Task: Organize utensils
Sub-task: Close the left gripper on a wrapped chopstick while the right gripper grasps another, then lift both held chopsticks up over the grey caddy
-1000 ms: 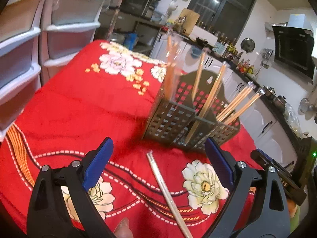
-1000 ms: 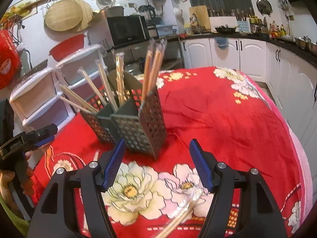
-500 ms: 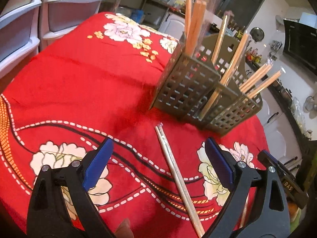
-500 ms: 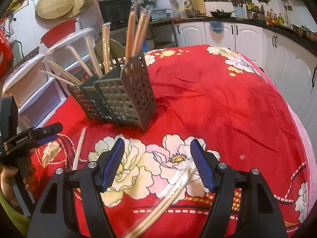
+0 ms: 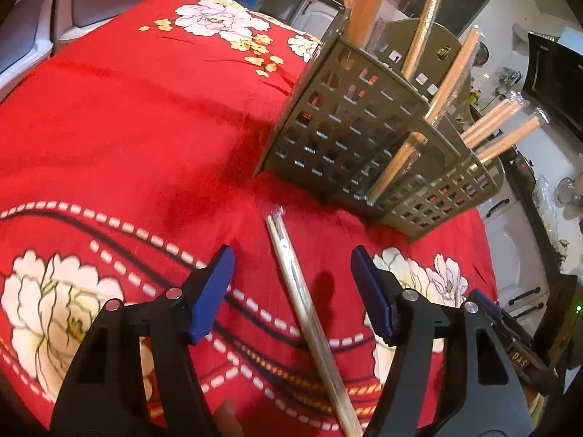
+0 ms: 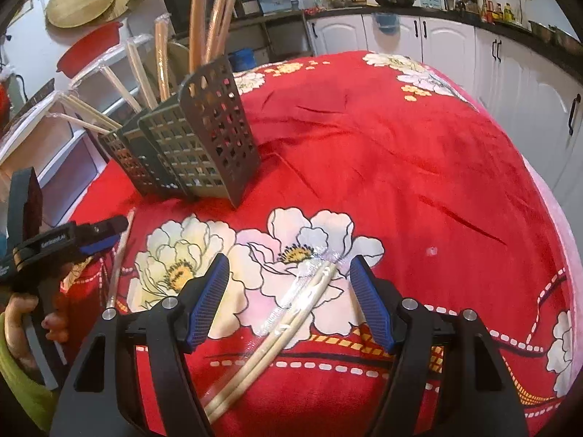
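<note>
A wrapped pair of pale chopsticks [image 5: 309, 320] lies on the red flowered cloth, running between the fingers of my left gripper [image 5: 291, 273]. Its jaws are closing and both blue pads stand clear of the pair. A second wrapped pair of chopsticks [image 6: 291, 320] lies between the fingers of my right gripper [image 6: 289, 280], which is open and not touching it. The grey perforated holder [image 5: 364, 138] stands behind, with several wrapped chopstick pairs upright in its compartments; it shows as the holder [image 6: 196, 145] in the right wrist view. My left gripper [image 6: 94, 236] also shows there at the left.
White plastic drawers [image 5: 73, 0] stand beyond the table's far left edge. White cabinets [image 6: 455, 40] and a kitchen counter run along the back. A hand [image 6: 22, 324] in a green sleeve holds the left gripper. The cloth [image 6: 419, 153] lies wrinkled right of the holder.
Both grippers have come down toward the table, each over its chopstick pair. The left jaws have narrowed around the pair; the right jaws stay as wide as before.
</note>
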The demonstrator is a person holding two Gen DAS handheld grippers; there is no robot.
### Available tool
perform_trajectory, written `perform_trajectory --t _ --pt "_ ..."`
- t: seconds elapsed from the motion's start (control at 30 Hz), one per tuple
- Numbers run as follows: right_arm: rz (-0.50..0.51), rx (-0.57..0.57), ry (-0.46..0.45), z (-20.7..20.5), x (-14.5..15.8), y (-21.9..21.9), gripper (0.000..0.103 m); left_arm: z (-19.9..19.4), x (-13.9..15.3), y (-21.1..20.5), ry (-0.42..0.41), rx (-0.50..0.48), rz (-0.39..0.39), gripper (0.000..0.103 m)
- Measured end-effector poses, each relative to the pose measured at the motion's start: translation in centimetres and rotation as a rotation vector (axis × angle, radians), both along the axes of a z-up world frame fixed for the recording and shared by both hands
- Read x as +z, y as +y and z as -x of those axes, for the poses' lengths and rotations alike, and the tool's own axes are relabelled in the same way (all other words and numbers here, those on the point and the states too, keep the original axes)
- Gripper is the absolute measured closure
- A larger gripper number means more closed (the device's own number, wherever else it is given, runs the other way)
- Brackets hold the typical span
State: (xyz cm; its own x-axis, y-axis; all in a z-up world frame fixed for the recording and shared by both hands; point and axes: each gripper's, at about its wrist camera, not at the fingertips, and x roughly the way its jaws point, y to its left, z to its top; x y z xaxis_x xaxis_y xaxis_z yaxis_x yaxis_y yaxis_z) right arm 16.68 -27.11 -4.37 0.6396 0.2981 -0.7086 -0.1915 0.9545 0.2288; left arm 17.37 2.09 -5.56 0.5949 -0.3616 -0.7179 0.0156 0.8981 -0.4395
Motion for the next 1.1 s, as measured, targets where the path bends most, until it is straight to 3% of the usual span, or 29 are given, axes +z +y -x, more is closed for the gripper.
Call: perform_trajectory --t 0.17,0.27,0.4,0.63,0.87,1.1 --pt "0.018 -0.019 0.079 -1.3 -1.6 0.1 0.038 -1.2 0.0 -0.4 0.003 0.008 -0.041 0.058" --pt "0.106 -0.017 0.066 -1.4 -1.8 1.0 0.052 -1.8 0.1 -0.7 -0.001 0.013 -0.06 0.066" --pt "0.127 -0.016 0.061 -1.6 -2.0 1.2 0.069 -2.4 0.0 -1.1 -0.009 0.017 -0.084 0.069" --pt "0.044 -0.018 0.077 -2.1 -1.7 0.4 0.09 -3.5 -0.2 -0.3 -0.004 0.03 -0.095 0.092" --pt "-0.015 0.031 0.057 -2.0 0.0 1.6 0.093 -3.4 0.4 0.9 -0.025 0.005 -0.027 0.097" --pt "-0.046 0.127 -0.051 -0.4 3.7 4.2 0.095 -0.6 4.2 0.8 -0.134 -0.041 0.015 0.098"
